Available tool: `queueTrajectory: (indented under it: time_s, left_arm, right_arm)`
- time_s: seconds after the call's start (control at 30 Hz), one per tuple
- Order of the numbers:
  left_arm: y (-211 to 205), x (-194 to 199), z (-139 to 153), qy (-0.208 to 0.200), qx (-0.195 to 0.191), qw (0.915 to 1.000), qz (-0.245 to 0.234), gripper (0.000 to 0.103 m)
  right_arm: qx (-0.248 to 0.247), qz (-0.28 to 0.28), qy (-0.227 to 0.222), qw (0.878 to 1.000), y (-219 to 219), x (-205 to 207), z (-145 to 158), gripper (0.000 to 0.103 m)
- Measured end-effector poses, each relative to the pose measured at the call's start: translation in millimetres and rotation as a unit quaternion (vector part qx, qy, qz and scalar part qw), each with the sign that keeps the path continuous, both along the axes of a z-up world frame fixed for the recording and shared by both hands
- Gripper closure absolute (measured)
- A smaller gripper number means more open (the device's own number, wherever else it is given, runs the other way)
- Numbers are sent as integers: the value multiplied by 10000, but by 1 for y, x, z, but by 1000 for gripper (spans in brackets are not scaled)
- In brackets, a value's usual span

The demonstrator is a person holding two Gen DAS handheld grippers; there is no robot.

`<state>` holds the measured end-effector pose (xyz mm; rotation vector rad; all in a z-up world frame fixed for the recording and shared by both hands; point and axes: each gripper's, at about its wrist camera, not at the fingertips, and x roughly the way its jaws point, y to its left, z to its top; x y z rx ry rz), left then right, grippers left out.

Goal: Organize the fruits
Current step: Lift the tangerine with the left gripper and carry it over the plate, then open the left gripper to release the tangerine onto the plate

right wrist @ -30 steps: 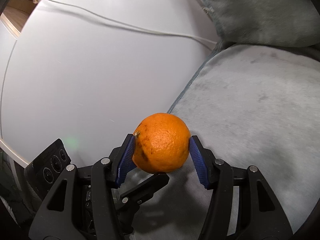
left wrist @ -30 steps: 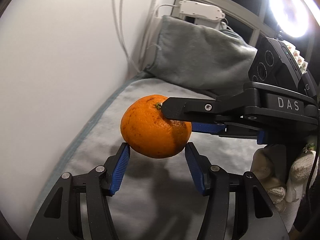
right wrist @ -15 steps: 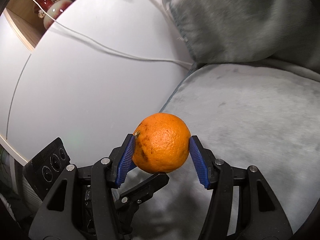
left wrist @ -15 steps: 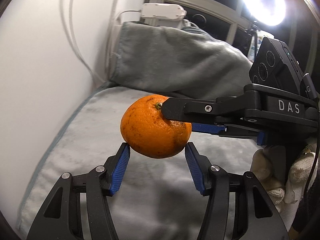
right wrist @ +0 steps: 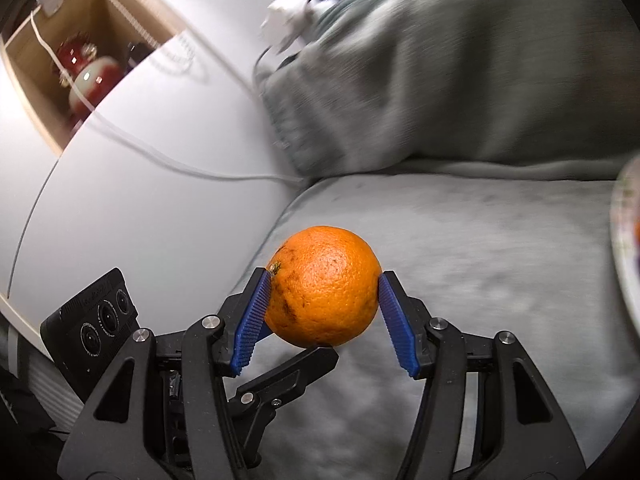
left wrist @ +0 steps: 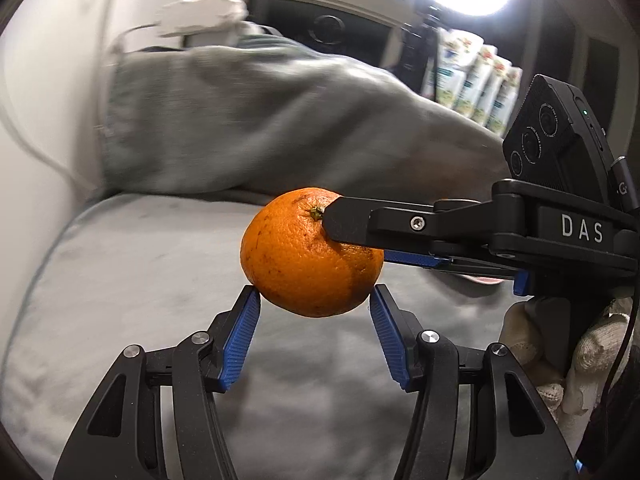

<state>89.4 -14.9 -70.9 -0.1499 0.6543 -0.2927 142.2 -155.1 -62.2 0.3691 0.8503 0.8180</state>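
Orange [right wrist: 324, 286] clamped between pads of your right hand-held gripper [right wrist: 324, 300]; left hand-held gripper [left wrist: 314, 312] underneath, pads touching fruit; plate rim [right wrist: 624, 248] lies to right.

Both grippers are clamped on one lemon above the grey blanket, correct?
Not a lemon: it is an orange, as the right wrist view shows. Otherwise right: the left gripper and right gripper both clamp it above the grey blanket.

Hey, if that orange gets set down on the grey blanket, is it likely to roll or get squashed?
The orange is nearly round, so it may roll a little, though the soft grey blanket should probably damp that. Its peel looks firm and dimpled, undented where the right claw pinches it, so it is likely sturdy and not very slippery.
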Motion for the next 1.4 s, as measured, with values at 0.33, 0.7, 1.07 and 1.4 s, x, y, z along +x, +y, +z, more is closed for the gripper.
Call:
queueTrajectory:
  time_s: [0.33, 0.7, 1.07, 1.4]
  left_arm:
    - [-82, 36, 0, 72, -19, 9963, -857, 47]
    - [-150, 63, -15, 334, -21, 9885, -1474, 47]
    - [-176, 77, -26, 363, 201, 9864, -1591, 48]
    - [-157, 60, -14, 209, 275, 9867, -1586, 48]
  right_arm:
    - [-55, -822, -46, 9966, -87, 6, 3, 44]
    - [-184, -1499, 117, 9885, -160, 18, -8, 44]
    - [-201, -1895, 231, 9814, -188, 26, -22, 44]
    - [-194, -2170, -27, 9760, -206, 4, -11, 44]
